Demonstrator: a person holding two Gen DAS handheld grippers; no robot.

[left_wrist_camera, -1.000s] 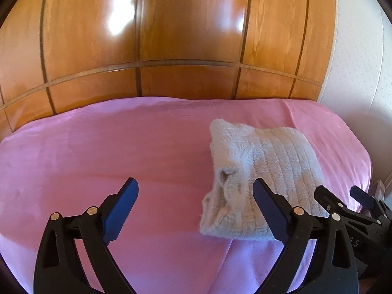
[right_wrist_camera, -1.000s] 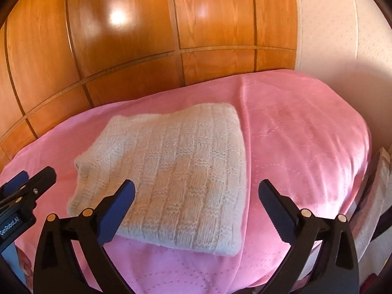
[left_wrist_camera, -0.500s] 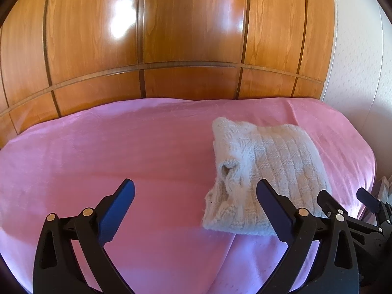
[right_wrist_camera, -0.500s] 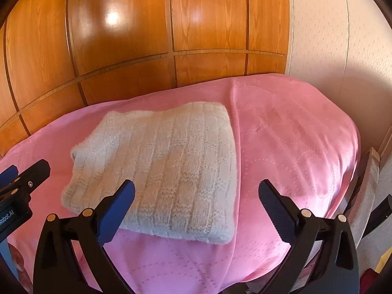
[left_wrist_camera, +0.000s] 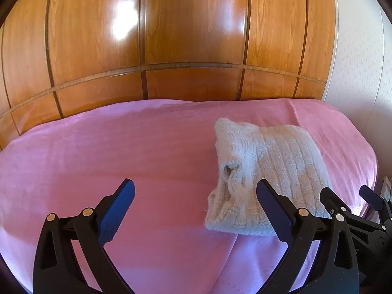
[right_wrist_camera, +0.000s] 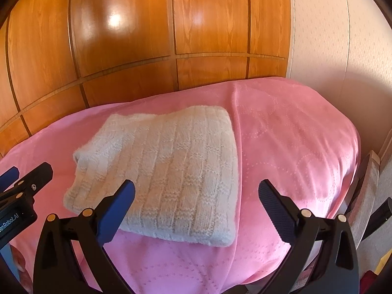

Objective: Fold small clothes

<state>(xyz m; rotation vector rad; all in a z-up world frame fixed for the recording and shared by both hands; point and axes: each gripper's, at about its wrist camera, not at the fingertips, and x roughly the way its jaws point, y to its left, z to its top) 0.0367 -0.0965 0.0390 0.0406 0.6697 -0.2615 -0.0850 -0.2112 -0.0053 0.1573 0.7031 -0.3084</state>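
Cream knitted wool, the small sweater (right_wrist_camera: 166,171) lies folded into a compact rectangle on the pink bedspread (right_wrist_camera: 294,147) near the bed's right side, before the wooden panelling (left_wrist_camera: 171,49). We hold our left tool (left_wrist_camera: 196,203) and right tool (right_wrist_camera: 197,198) spread wide and empty, clear of the knit, which we judge means the fold is finished and needs no grip

A cream knit garment (right_wrist_camera: 166,171) lies folded into a thick, roughly square bundle on the pink bed cover (right_wrist_camera: 294,147), toward the cover's right side and nearer its front edge than the back. Its knit is ribbed and blocky; loose layered edges face left (left_wrist_camera: 230,171).
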